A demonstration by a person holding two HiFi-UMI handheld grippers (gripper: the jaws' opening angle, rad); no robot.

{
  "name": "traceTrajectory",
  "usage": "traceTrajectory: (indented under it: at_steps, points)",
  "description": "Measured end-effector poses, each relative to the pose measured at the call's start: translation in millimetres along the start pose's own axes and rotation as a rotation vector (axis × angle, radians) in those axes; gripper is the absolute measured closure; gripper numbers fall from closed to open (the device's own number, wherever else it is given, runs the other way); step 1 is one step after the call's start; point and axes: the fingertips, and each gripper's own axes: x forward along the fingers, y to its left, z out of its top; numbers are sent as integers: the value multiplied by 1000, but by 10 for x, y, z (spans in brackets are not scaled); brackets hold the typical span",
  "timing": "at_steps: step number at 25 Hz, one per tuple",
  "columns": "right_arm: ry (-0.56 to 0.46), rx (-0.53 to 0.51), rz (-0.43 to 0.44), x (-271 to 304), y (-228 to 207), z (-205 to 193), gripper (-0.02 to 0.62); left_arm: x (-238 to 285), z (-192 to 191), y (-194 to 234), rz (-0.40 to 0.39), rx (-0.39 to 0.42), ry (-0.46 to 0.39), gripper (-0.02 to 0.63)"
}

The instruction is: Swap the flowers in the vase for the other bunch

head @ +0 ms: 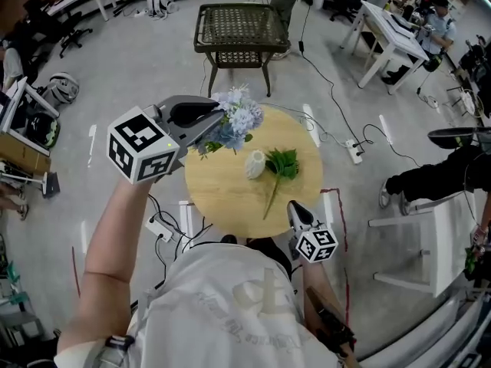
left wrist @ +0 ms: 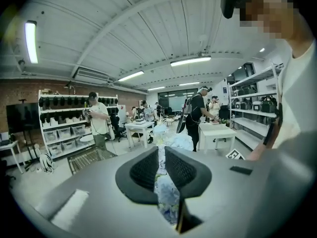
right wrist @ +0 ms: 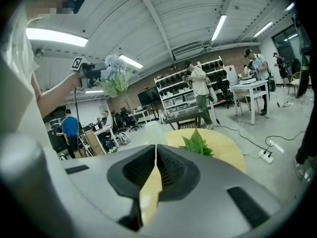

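A bunch of pale blue flowers hangs in the air over the far left of the round wooden table, and my left gripper is shut on its stems. In the left gripper view the blue blooms fill the slit between the jaws of that gripper. A small white vase stands mid-table. Beside it lies a green leafy bunch, its stem pointing towards me. My right gripper is shut and empty near the table's front edge, close to that stem. Its own view shows the leaves and the raised blue bunch.
A dark wicker side table stands beyond the round table. Cables and a power strip lie on the floor at right. A white table is at the right, and a person's legs reach in there. Desks and people fill the room's edges.
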Motion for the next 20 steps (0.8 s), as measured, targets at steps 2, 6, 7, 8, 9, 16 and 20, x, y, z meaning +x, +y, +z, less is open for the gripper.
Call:
traceTrajectory:
  at_steps: [2, 6, 7, 8, 9, 16, 20]
  points:
    - [4, -1, 7, 29, 28, -24, 584, 25, -207, -27, -2, -29, 30, 565]
    - [9, -9, 24, 72, 109, -33, 584, 61, -605, -137, -15, -87, 83, 565]
    - [11, -9, 26, 77, 123, -33, 584, 64, -684, -172, -18, -96, 95, 565]
    - [14, -9, 26, 81, 135, -35, 584, 65, -756, -208, -22, -106, 106, 565]
    - [18, -8, 26, 84, 148, -39, 584, 66, -824, -244, -28, -119, 116, 565]
    - [33, -5, 29, 128, 211, -103, 584, 119, -1381, -513, -94, -240, 185, 565]
    - [41, -2, 30, 139, 239, -121, 584, 165, -1642, -600, -131, -313, 218, 565]
